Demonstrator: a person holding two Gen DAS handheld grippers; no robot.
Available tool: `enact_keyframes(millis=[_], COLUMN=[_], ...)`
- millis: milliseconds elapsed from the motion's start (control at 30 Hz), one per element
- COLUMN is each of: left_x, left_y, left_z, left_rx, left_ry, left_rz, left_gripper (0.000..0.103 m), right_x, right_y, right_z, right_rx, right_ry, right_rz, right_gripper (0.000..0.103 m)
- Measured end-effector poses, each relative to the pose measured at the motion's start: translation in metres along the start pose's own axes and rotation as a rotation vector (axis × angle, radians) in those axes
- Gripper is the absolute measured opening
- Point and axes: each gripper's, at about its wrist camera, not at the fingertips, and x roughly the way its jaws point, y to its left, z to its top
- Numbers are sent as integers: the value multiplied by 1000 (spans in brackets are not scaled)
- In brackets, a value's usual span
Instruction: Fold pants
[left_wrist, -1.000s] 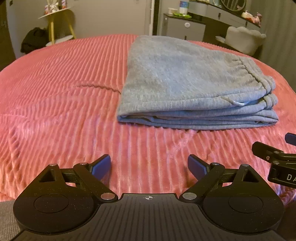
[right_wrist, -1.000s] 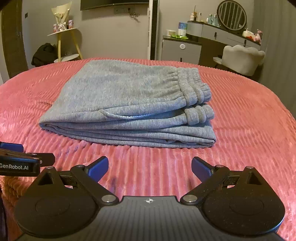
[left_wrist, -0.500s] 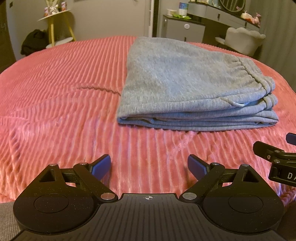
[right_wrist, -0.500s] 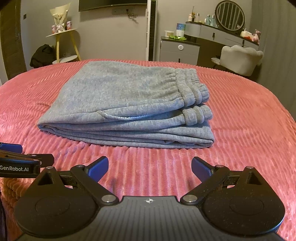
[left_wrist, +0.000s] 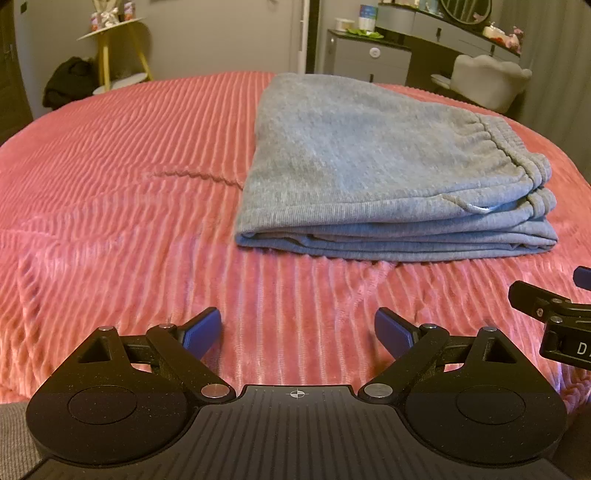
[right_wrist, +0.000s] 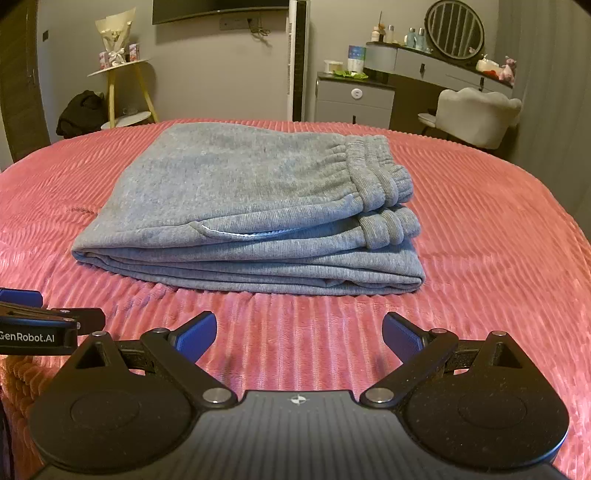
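Grey sweatpants (left_wrist: 373, 166) lie folded into a flat stack on the pink ribbed bedspread (left_wrist: 129, 184), the elastic waistband at the right end. In the right wrist view the pants (right_wrist: 251, 206) lie straight ahead. My left gripper (left_wrist: 297, 330) is open and empty, over the bedspread in front of the stack's left end. My right gripper (right_wrist: 299, 332) is open and empty, in front of the stack's middle. Each gripper shows at the edge of the other's view: the right one (left_wrist: 554, 310), the left one (right_wrist: 40, 321).
The bedspread (right_wrist: 498, 240) covers the bed on all sides of the pants. Beyond the bed stand a yellow-legged side table (right_wrist: 122, 77), a grey dresser (right_wrist: 354, 96), a vanity with a round mirror (right_wrist: 454, 29) and a pale armchair (right_wrist: 476, 114).
Both grippers have drawn back and risen slightly, so the pants sit a little farther off. The pants have not moved. Both grippers stay open.
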Motion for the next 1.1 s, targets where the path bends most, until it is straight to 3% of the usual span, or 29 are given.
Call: enact_keyframes(millis=[1100], left_x=[0], left_y=[-3], left_z=[1], left_rx=[25], left_ry=[-14], left_rz=[-2], left_gripper=[94], right_x=[-1], right_y=[-2], right_z=[1], right_rx=[14], right_ry=[-4], right_rz=[0], right_gripper=[97])
